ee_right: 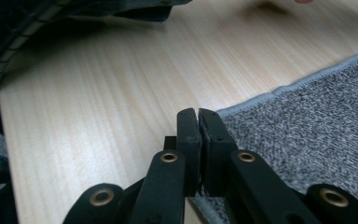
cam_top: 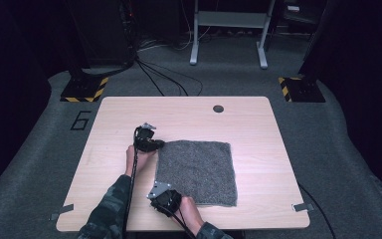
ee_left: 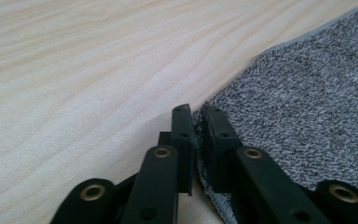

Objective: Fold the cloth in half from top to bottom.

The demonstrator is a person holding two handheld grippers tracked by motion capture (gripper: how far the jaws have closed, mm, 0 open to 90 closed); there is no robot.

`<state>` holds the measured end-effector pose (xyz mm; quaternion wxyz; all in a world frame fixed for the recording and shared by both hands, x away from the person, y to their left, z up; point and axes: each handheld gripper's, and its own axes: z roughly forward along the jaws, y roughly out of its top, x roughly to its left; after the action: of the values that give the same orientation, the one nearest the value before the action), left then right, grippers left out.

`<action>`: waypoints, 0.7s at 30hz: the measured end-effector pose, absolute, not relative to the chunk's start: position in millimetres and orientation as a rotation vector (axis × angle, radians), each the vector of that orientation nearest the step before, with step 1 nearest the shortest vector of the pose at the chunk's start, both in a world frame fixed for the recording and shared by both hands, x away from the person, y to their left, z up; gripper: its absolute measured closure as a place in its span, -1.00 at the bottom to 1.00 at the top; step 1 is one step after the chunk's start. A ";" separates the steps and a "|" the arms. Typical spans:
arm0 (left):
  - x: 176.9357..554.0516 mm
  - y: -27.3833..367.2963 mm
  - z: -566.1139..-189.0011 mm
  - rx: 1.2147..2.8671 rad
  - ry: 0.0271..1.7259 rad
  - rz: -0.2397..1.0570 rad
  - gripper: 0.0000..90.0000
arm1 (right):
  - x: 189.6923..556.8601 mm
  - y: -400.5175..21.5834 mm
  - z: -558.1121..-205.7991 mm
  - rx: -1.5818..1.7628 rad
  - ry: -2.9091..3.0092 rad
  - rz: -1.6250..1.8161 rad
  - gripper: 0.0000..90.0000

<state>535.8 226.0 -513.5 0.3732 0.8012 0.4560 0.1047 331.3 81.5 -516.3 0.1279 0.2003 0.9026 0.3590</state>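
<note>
A square grey towel (cam_top: 199,172) lies flat on the light wooden table (cam_top: 189,117). My left gripper (cam_top: 158,144) is at the towel's far left corner. In the left gripper view its black jaws (ee_left: 196,122) are shut on the towel's (ee_left: 307,102) hemmed edge, with a strip of cloth pinched between the pads. My right gripper (cam_top: 162,194) is at the near left corner. In the right gripper view its jaws (ee_right: 198,116) are shut on the towel's (ee_right: 307,121) corner hem. A forearm in a camouflage sleeve (cam_top: 107,211) comes in from the bottom.
A dark round hole (cam_top: 218,108) sits near the table's far edge. Tape strips mark the near corners (cam_top: 61,211) (cam_top: 303,206). Beyond the table stand bases with yellow-black tape (cam_top: 84,89) (cam_top: 298,88), floor cables (cam_top: 164,74) and a white frame (cam_top: 229,30).
</note>
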 end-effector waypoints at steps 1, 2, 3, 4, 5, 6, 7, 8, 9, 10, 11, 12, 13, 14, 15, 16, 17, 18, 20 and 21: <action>535.9 226.4 -512.9 2.055 1.162 0.283 0.89 | 329.8 81.1 -516.3 0.578 2.612 1.054 0.96; 535.4 226.8 -511.8 2.054 1.160 0.283 0.90 | 329.2 79.8 -516.2 0.572 2.609 1.062 0.96; 534.6 227.3 -510.6 2.050 1.162 0.281 0.91 | 328.2 78.3 -515.6 0.588 2.610 1.059 0.96; 534.1 227.4 -509.6 2.039 1.164 0.281 0.91 | 328.6 76.5 -515.4 0.582 2.600 1.072 0.96; 533.7 227.9 -508.4 2.038 1.157 0.289 0.91 | 327.7 74.8 -514.5 0.601 2.600 1.082 0.96; 533.1 228.4 -506.8 2.038 1.155 0.292 0.91 | 328.1 73.3 -513.7 0.593 2.588 1.090 0.96; 532.4 228.8 -505.2 2.035 1.154 0.299 0.92 | 327.0 71.7 -512.0 0.603 2.596 1.092 0.96; 532.0 229.6 -503.9 2.036 1.153 0.300 0.92 | 326.1 69.6 -509.4 0.599 2.574 1.116 0.96; 531.0 230.9 -502.0 2.025 1.155 0.314 0.92 | 326.1 69.6 -509.4 0.599 2.574 1.116 0.96; 529.6 232.2 -500.2 2.012 1.161 0.313 0.92 | 324.5 67.8 -507.0 0.594 2.558 1.138 0.96; 528.9 233.7 -498.5 2.003 1.159 0.317 0.92 | 323.0 66.4 -504.7 0.589 2.555 1.145 0.96; 527.8 235.2 -496.6 2.000 1.159 0.322 0.92 | 322.0 65.3 -502.7 0.584 2.544 1.158 0.96; 526.9 236.2 -494.8 1.995 1.159 0.329 0.92 | 320.9 64.3 -501.3 0.574 2.532 1.172 0.96; 526.4 237.1 -493.2 1.994 1.157 0.336 0.92 | 319.9 63.4 -499.8 0.563 2.523 1.185 0.96; 525.3 237.7 -491.2 1.986 1.160 0.353 0.93 | 318.9 63.0 -498.6 0.567 2.525 1.190 0.96; 524.4 238.8 -488.5 1.991 1.156 0.357 0.93 | 318.0 62.8 -497.4 0.564 2.518 1.201 0.96; 523.6 240.0 -485.6 1.997 1.144 0.376 0.93 | 317.7 62.2 -495.5 0.556 2.514 1.208 0.96; 522.4 240.0 -483.4 1.997 1.147 0.386 0.93 | 316.2 62.7 -493.7 0.563 2.500 1.228 0.96; 520.3 241.0 -478.6 2.008 1.140 0.412 0.93 | 314.5 63.0 -490.3 0.558 2.485 1.253 0.96; 519.0 242.0 -475.7 2.014 1.137 0.419 0.93 | 313.5 63.5 -487.6 0.543 2.475 1.269 0.96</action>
<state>519.0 242.0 -475.7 0.3856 0.7906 0.4463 0.1646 313.5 63.5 -487.6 0.1533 0.1892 0.8631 0.4424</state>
